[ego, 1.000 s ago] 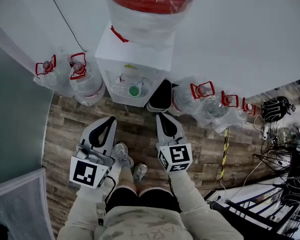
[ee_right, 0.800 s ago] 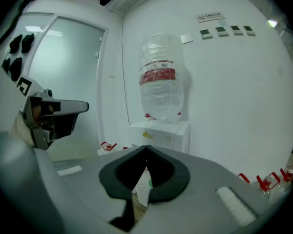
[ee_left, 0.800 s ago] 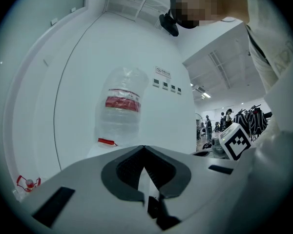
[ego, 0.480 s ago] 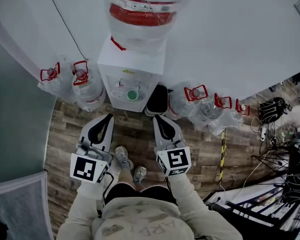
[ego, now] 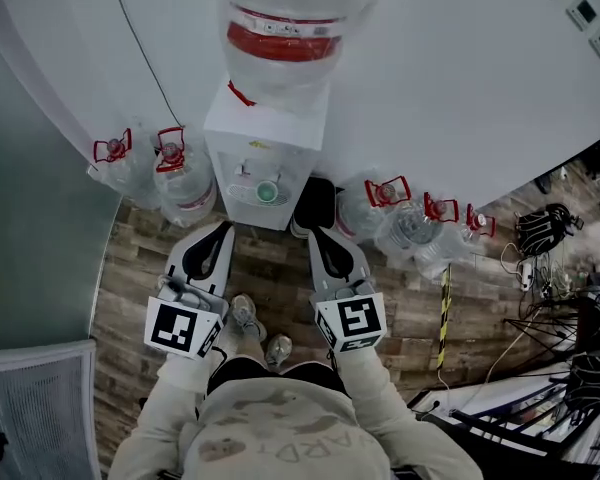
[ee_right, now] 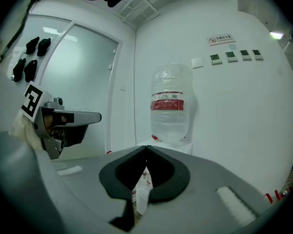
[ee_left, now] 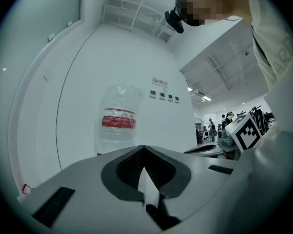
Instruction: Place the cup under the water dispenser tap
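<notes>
Left claw (ego: pixel 223 228) closed, empty. Right claw (ego: pixel 314 233) closed, empty. Both are held level on the near side, apart from the water dispenser (ego: pixel 267 133). Green cup (ego: pixel 268 192) stands in the dispenser's front recess, far centre. Judgement: placement looks done; only alignment is left to check.

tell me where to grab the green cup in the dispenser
Take the cup by its side wall, coming in level from the front. It looks upright in the dispenser's recess, with the body above and behind it, so only the side facing the person is open. Whether it has a handle is too small to tell.
</notes>
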Demonstrator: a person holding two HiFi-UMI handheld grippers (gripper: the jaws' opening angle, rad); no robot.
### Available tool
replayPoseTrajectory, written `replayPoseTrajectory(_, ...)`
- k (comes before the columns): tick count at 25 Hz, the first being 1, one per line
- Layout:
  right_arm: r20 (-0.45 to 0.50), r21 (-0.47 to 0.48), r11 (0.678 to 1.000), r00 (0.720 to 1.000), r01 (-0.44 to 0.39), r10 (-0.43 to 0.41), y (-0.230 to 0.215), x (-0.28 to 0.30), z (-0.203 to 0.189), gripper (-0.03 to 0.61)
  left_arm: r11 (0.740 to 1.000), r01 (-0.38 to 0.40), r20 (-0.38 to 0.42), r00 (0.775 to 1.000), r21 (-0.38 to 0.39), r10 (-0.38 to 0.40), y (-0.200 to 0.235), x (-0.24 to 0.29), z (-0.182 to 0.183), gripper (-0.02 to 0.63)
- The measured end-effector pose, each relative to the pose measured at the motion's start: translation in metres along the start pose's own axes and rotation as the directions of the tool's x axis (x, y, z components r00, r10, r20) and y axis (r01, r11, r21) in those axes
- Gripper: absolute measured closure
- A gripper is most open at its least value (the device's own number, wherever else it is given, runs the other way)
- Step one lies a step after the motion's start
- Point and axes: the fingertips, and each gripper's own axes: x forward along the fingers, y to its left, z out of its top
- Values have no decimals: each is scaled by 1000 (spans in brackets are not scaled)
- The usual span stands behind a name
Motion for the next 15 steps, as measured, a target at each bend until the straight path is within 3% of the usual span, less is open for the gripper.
replayPoseTrajectory(15, 66, -29, 1000, 998, 4, -2, 7, -49, 36, 569, 999, -23, 38, 999, 41, 21, -35, -22, 34, 609)
